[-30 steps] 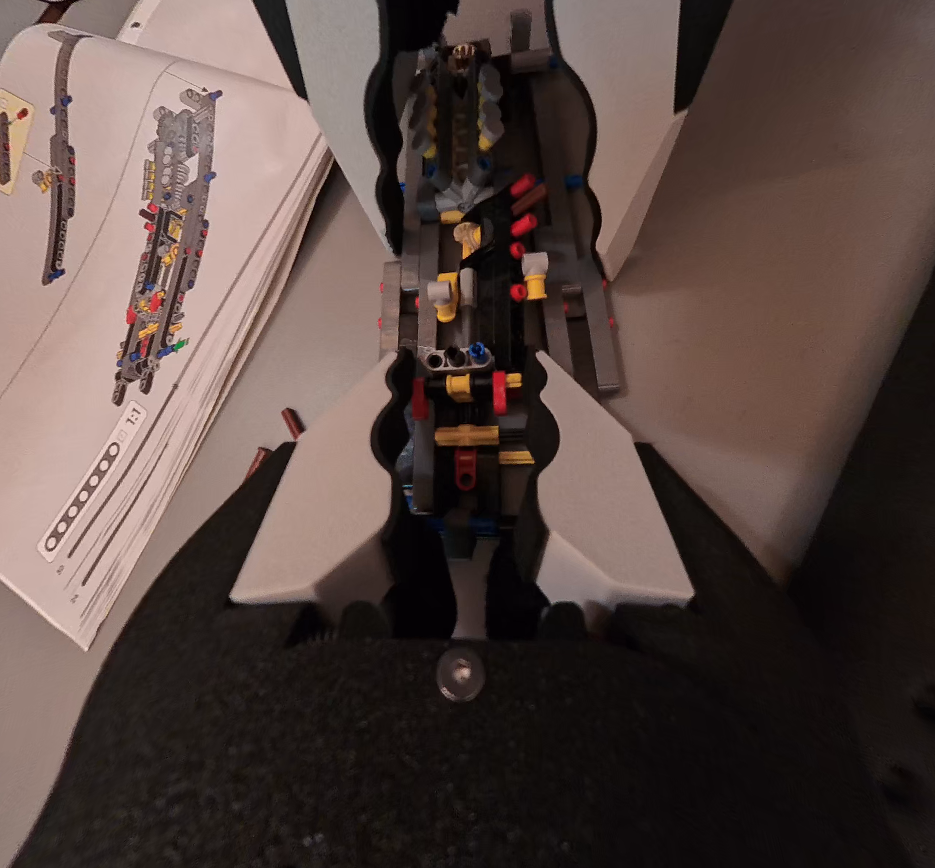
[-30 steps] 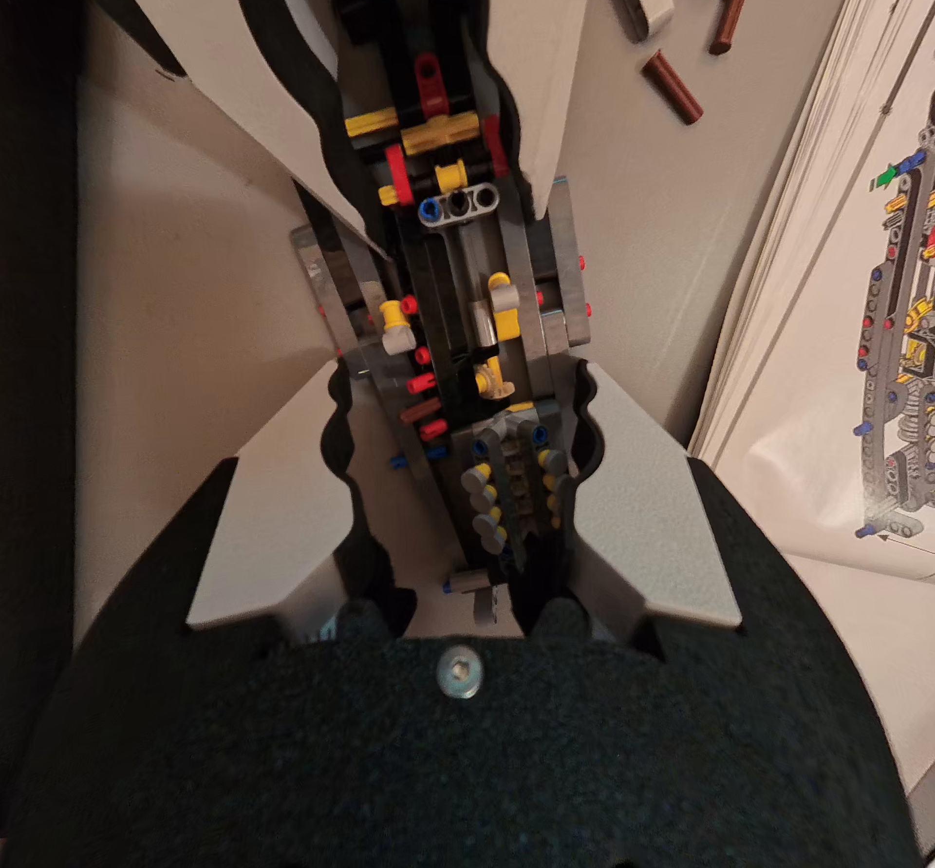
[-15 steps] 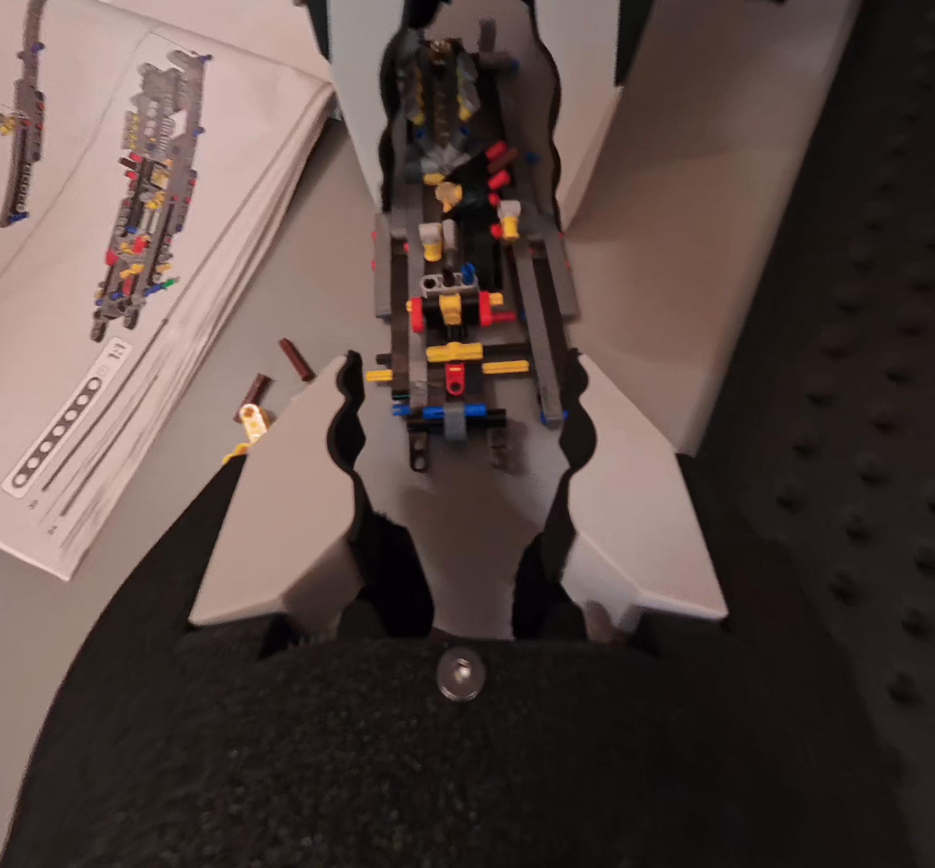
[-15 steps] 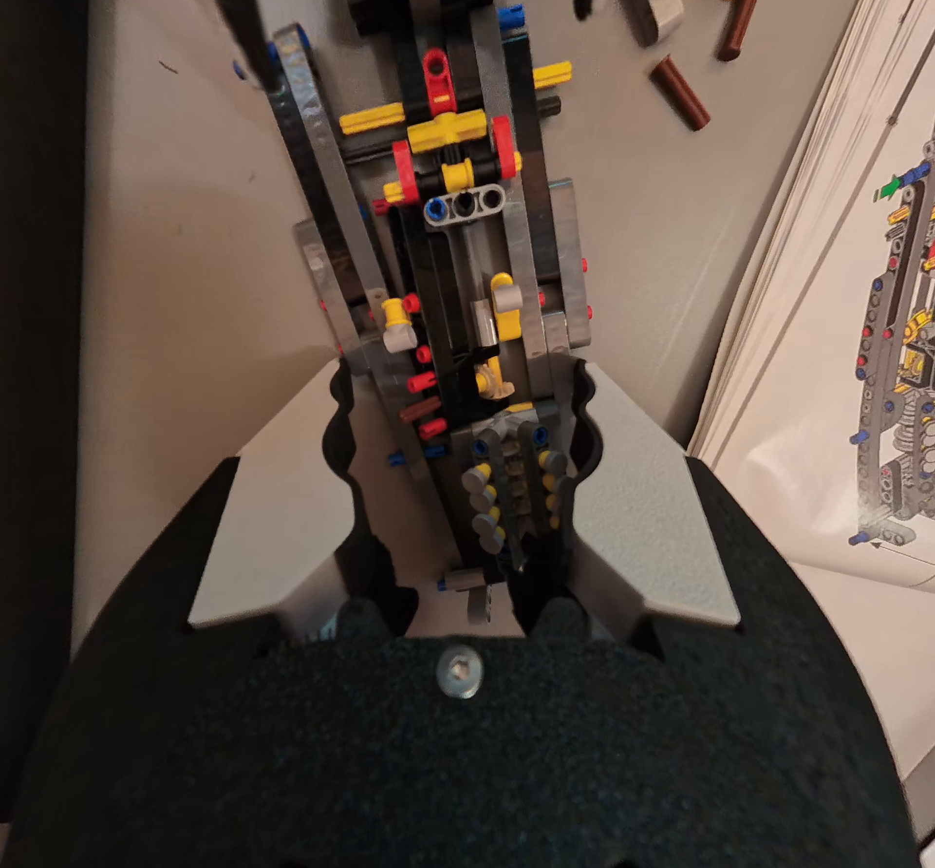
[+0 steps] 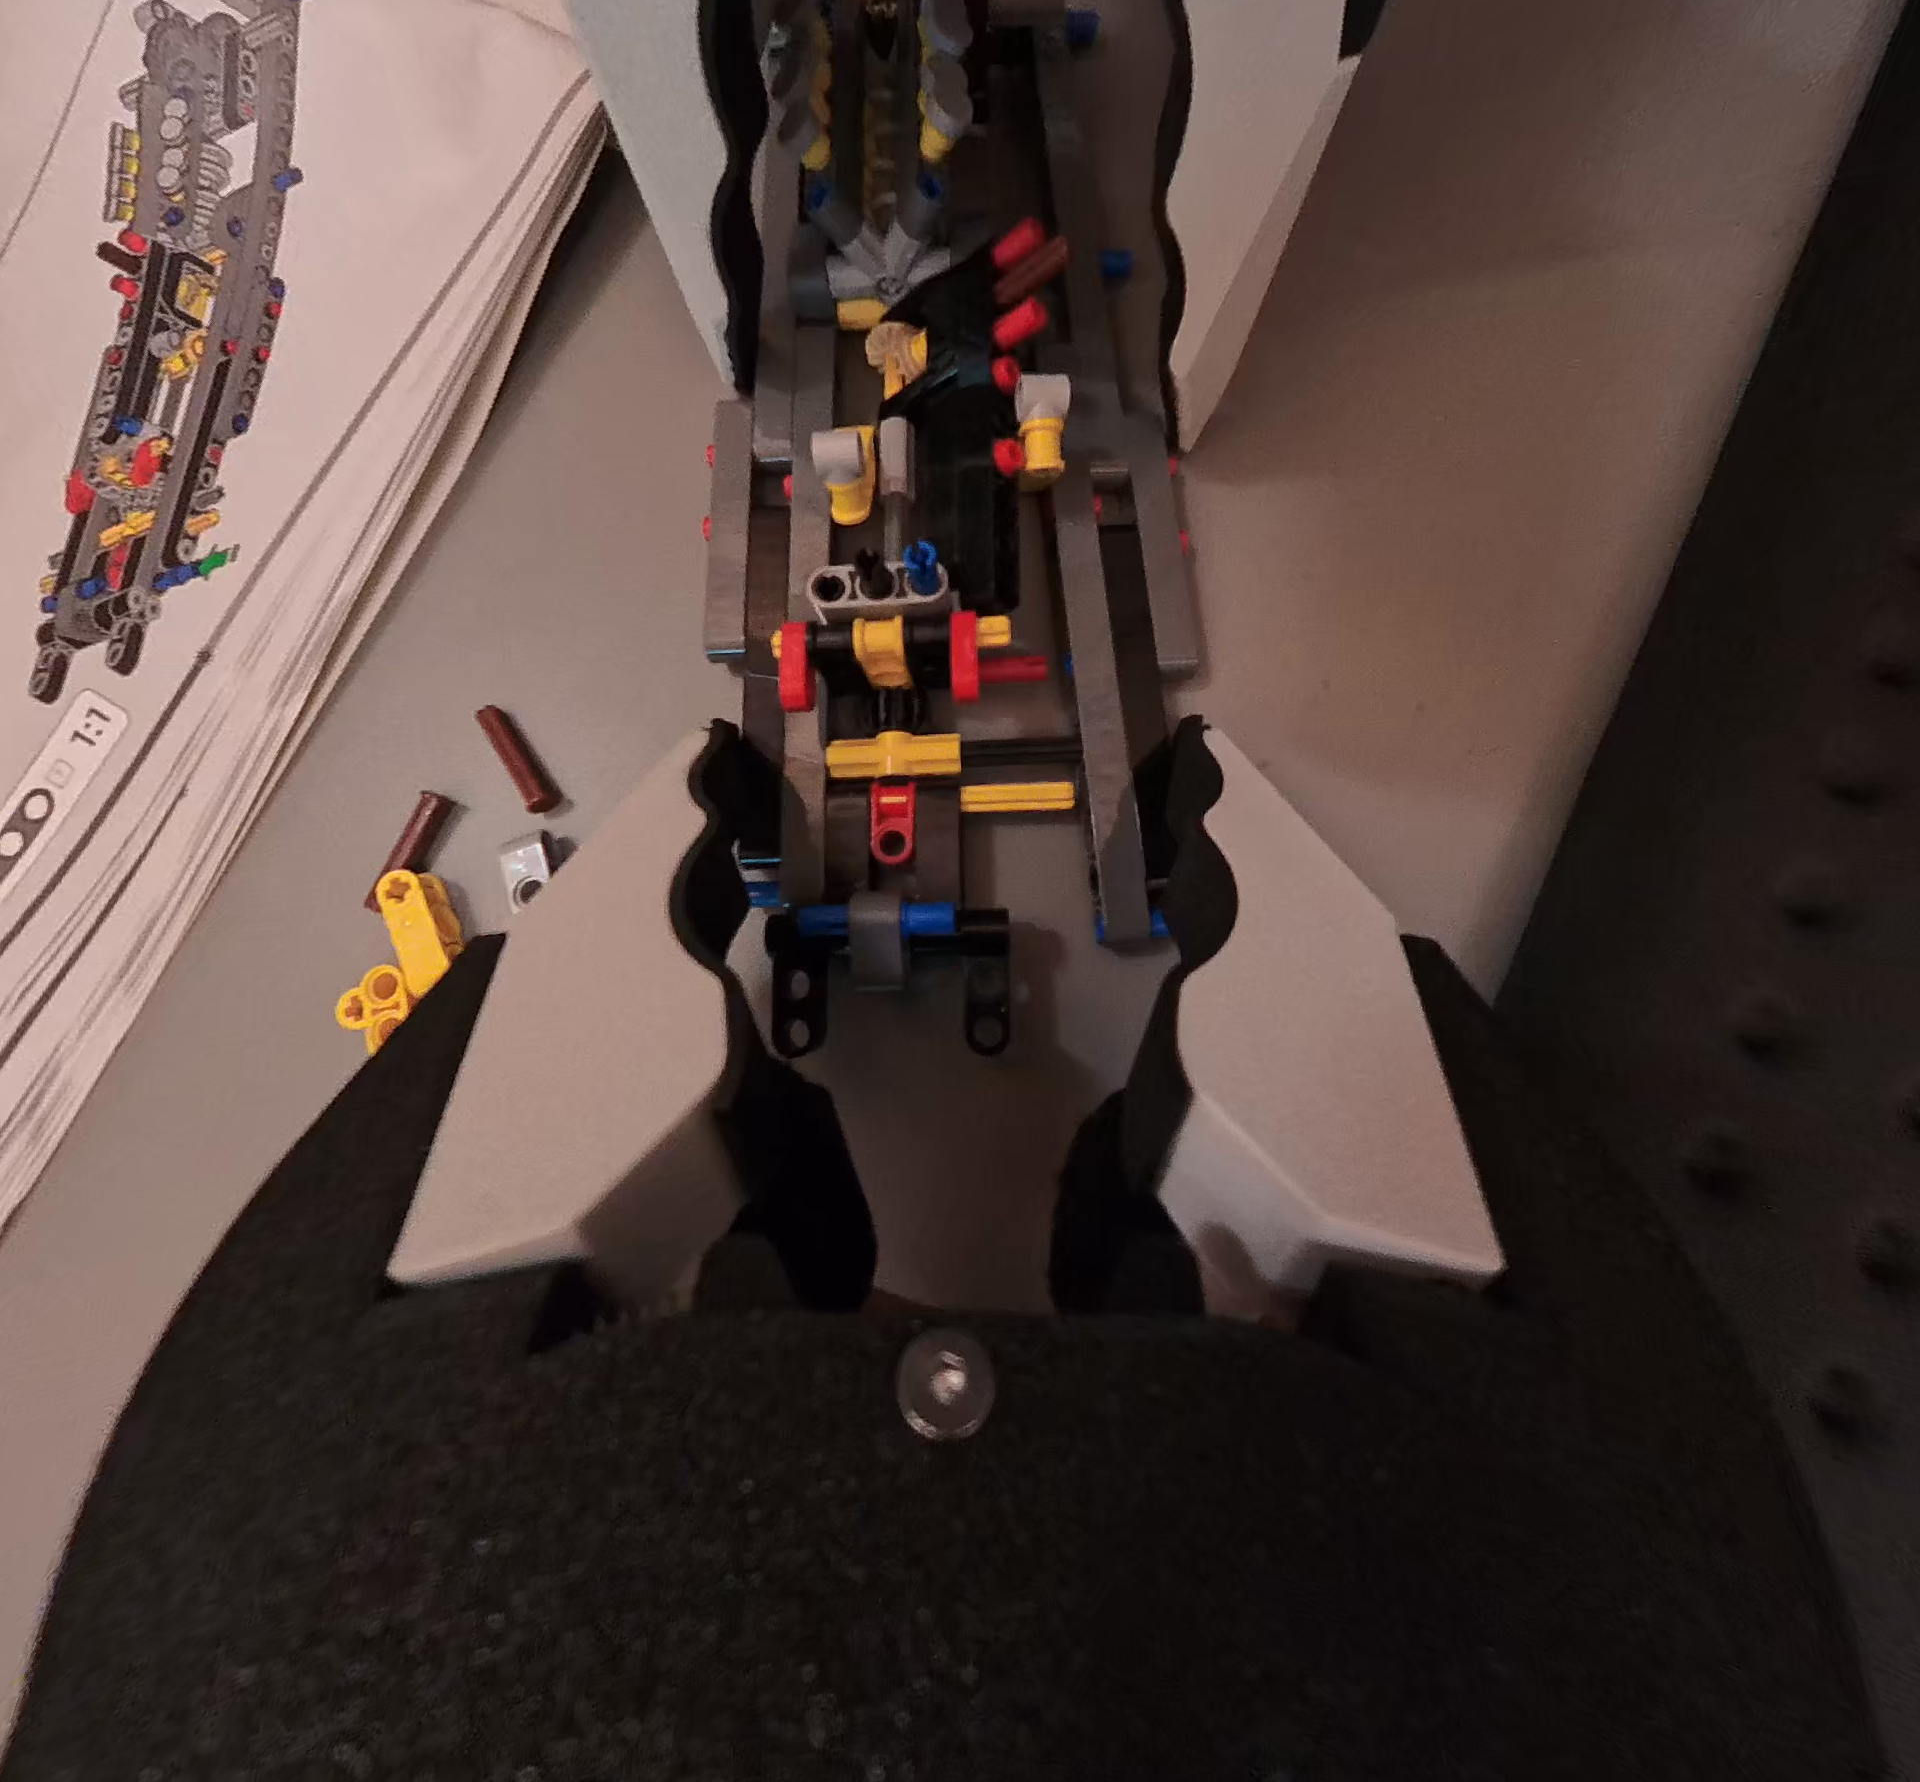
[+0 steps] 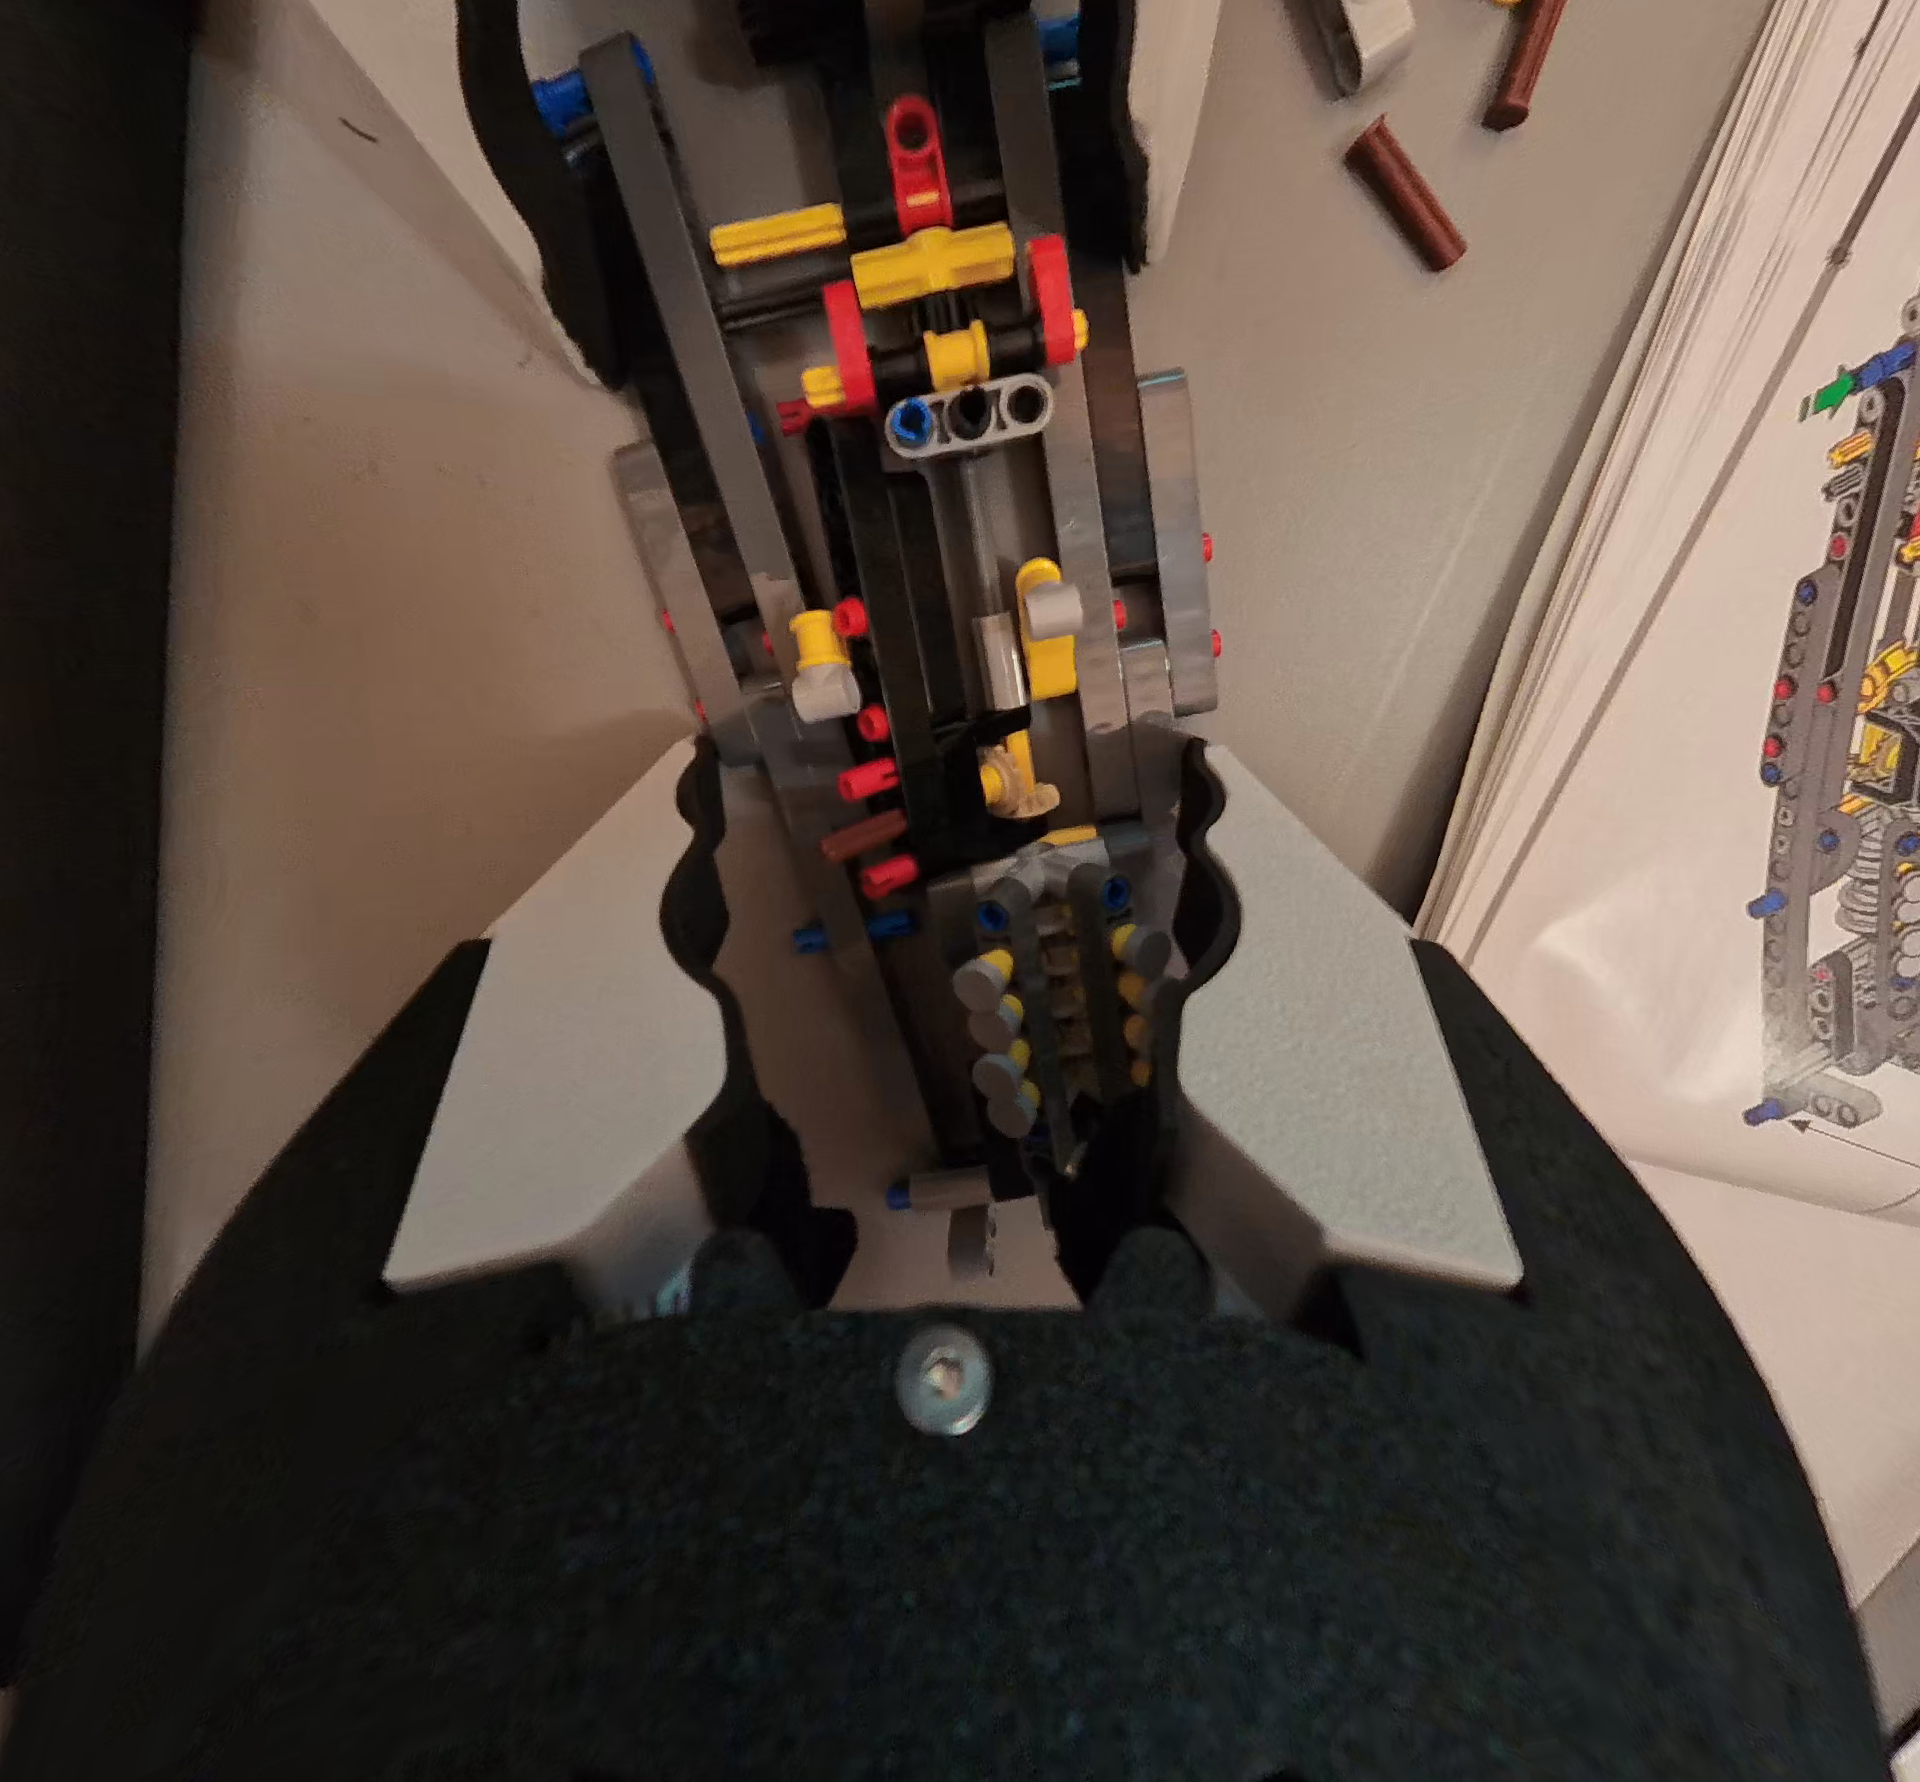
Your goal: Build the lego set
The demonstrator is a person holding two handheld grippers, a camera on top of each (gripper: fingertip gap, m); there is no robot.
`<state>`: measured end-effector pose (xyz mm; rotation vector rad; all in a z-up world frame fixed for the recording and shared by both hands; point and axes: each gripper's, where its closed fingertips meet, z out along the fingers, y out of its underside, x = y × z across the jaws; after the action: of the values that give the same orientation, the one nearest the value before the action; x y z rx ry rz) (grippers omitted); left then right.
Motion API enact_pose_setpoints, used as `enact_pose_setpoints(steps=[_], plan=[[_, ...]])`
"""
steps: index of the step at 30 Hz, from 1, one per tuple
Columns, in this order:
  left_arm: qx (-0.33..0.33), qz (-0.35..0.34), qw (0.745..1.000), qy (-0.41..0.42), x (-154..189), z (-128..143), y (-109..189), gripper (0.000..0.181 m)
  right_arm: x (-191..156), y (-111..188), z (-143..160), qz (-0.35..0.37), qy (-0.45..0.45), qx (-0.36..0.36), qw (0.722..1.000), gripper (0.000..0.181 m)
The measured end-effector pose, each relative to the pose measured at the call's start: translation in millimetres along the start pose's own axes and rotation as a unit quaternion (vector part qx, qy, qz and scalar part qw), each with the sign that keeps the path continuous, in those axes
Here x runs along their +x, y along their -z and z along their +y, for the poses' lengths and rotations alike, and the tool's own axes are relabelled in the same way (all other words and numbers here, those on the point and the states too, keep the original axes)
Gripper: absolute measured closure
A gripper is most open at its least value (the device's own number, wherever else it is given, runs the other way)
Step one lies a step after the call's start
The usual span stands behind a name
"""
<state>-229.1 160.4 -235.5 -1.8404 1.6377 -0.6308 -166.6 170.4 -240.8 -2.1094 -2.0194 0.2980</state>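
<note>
A long Lego Technic chassis [image 5: 1101, 693] of dark grey beams with red, yellow and blue pins lies lengthwise on the pale table. It also shows in the right wrist view [image 6: 1081, 537]. My left gripper [image 5: 956, 745] is open, its fingers either side of the chassis's near end with the blue axle. My right gripper [image 6: 945, 756] is shut on the engine end of the chassis. It shows at the far end in the left wrist view [image 5: 956, 402]. The left gripper appears at the top of the right wrist view [image 6: 873, 309].
An open instruction booklet [image 5: 208, 382] lies left of the chassis, also in the right wrist view [image 6: 1714, 797]. Loose brown pins [image 5: 516, 758], yellow connectors [image 5: 405, 953] and a light grey piece [image 5: 528, 865] lie between them. A dark studded mat [image 5: 1766, 901] borders the right. Spacing between my two grippers at the tips: around 7 cm. The left tips stand about 4 cm off the light grey piece [image 5: 528, 865]. It is also in sight in the right wrist view [image 6: 1380, 9].
My left gripper let go of the chassis, opened and pulled back, then came forward again around its near end. The right gripper kept its hold on the engine end.
</note>
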Motion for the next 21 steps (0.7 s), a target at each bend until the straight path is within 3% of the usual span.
enact_pose_setpoints(steps=[7,12,17,21], plan=[[0.003,0.005,1.0,0.005,0,0,0,0.102,-2,5,5,0.005,-0.015,-0.007,1.0,0.09],[0.007,-0.004,1.0,-0.002,1,0,0,0.102,-1,42,-6,0.082,-0.065,0.076,0.992,0.096],[0.014,-0.004,1.0,-0.005,1,0,0,0.102,-21,63,-20,0.141,-0.217,0.229,0.939,0.124],[0.015,-0.004,1.0,-0.005,1,0,0,0.102,-29,48,-7,0.22,-0.3,0.266,0.889,0.141]])
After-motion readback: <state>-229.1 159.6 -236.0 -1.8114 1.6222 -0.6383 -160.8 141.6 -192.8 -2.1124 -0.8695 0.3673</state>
